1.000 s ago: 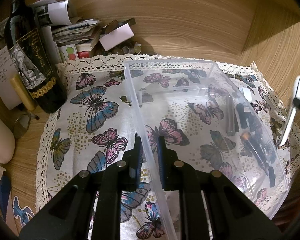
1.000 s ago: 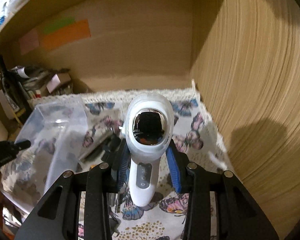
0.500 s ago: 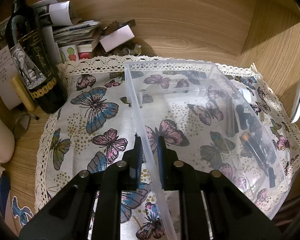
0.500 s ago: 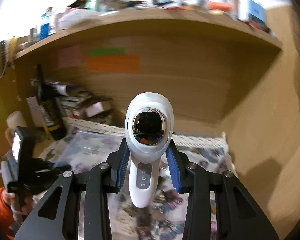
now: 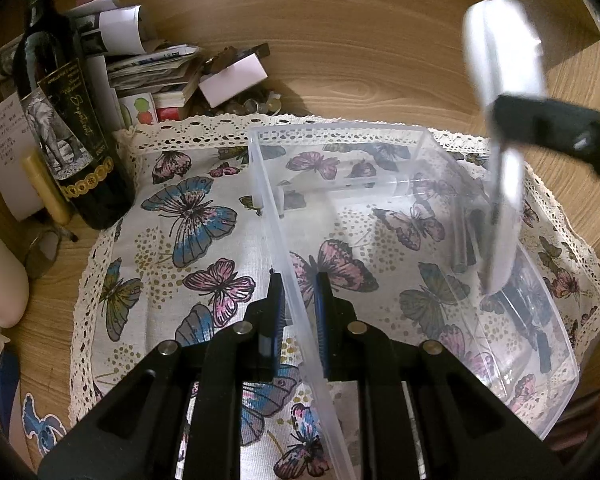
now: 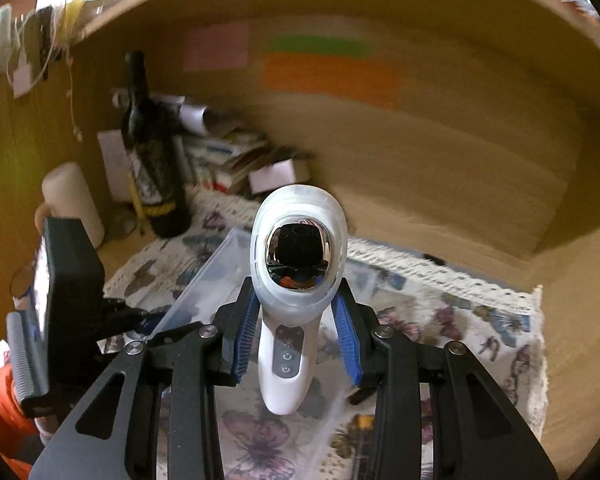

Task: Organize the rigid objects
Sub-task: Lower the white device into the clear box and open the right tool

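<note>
A clear plastic box (image 5: 380, 160) stands on the butterfly cloth (image 5: 180, 240); it also shows in the right wrist view (image 6: 204, 280). My left gripper (image 5: 298, 300) is shut on the box's left wall. My right gripper (image 6: 296, 320) is shut on a white handheld device (image 6: 288, 360) with a chrome face. In the left wrist view the device (image 5: 504, 184) hangs above the box's right side, held by the right gripper's finger (image 5: 548, 128). Dark items (image 5: 532, 320) lie beyond the box's right wall; whether they are inside or under it I cannot tell.
A dark wine bottle (image 5: 72, 132) stands at the cloth's back left, next to a stack of papers and small boxes (image 5: 160, 72). A cream cylinder (image 5: 0, 276) stands at the far left. Wooden walls close the back and right. Sticky notes (image 6: 332, 76) hang on the back wall.
My right gripper has carried the white device up and leftward, from outside the box's right side to above it. The left gripper keeps its hold on the box wall.
</note>
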